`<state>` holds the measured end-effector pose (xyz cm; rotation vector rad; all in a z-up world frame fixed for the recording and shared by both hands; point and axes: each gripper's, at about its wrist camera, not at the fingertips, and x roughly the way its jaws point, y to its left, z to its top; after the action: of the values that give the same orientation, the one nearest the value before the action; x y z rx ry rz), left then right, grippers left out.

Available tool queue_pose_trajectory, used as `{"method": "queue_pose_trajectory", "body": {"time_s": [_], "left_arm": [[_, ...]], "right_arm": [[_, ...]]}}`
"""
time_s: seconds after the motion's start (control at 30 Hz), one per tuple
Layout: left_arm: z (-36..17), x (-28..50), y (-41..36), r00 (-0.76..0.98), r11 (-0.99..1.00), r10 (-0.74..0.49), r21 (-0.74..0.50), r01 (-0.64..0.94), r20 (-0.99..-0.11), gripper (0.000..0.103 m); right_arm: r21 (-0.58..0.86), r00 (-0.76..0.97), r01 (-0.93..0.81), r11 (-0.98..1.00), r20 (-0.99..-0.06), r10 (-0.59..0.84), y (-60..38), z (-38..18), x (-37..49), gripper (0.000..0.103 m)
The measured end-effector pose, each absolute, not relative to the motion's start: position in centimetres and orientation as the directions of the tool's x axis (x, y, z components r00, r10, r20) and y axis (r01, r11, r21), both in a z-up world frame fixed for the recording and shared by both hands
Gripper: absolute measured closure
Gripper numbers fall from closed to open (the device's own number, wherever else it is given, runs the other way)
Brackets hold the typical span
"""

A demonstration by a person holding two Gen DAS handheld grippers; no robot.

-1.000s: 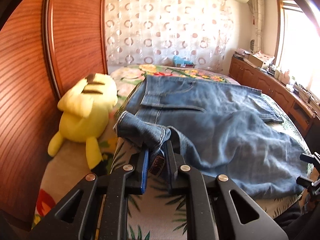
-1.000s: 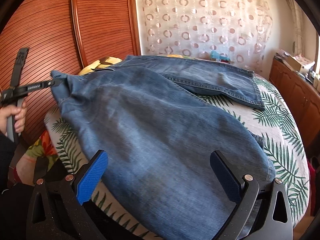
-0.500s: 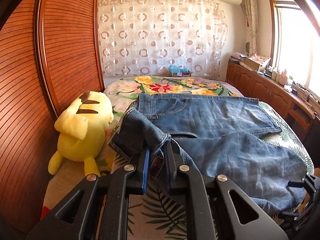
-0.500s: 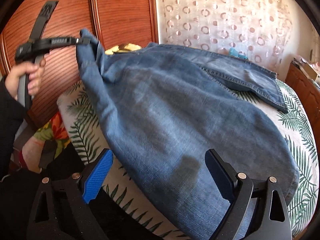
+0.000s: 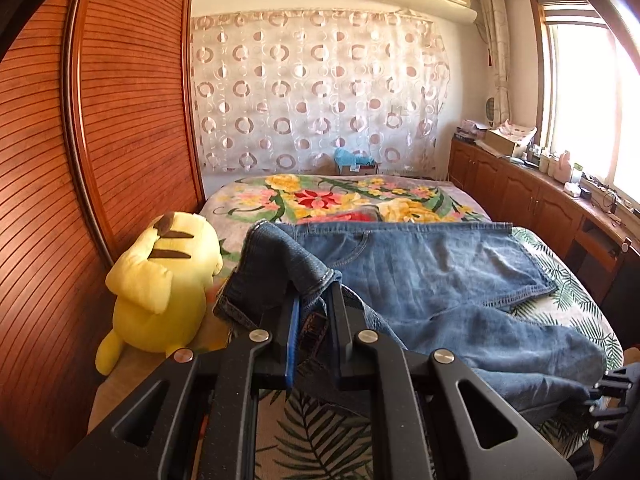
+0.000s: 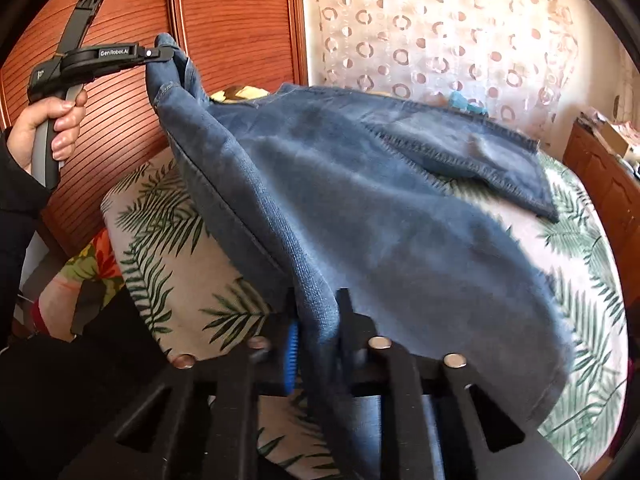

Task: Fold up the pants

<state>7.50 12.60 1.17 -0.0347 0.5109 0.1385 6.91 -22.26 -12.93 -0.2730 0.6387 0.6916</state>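
Note:
Blue denim pants [image 5: 420, 276] lie across the bed, one leg spread toward the right. My left gripper [image 5: 314, 312] is shut on a bunched corner of the pants and holds it lifted above the bed. In the right wrist view the left gripper [image 6: 160, 54] shows at upper left with the denim hanging from it. My right gripper [image 6: 316, 320] is shut on the near edge of the pants [image 6: 380, 208], which drape from one gripper to the other. The right gripper shows at the right edge of the left wrist view [image 5: 612, 396].
A yellow plush toy [image 5: 160, 288] sits on the bed's left side against the wooden wardrobe doors [image 5: 120, 120]. The bed [image 5: 344, 196] has floral and leaf-print covers. Wooden cabinets [image 5: 520, 192] with clutter line the right wall under a window.
My left gripper has lifted its corner of the pants higher. My right gripper was open over the pants and has closed on their near edge.

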Motion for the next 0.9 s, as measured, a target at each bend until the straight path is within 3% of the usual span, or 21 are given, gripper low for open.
{"method": "queue_pose_trajectory", "body": {"time_s": [0.3, 0.9], "left_arm": [[1.5, 10.0, 12.7, 0.869, 0.989, 0.139, 0.029, -0.142, -0.475, 0.090], [3.2, 17.9, 13.3, 0.872, 0.990, 0.137, 0.031, -0.139, -0.471, 0.090]], "right_arm": [[-0.103, 0.679, -0.640, 0.761, -0.539, 0.499, -23.2, -7.7, 10.5, 0.096], [-0.196, 0.722, -0.629, 0.752, -0.505, 0.472, -21.3, -3.8, 18.9, 0.097]]}}
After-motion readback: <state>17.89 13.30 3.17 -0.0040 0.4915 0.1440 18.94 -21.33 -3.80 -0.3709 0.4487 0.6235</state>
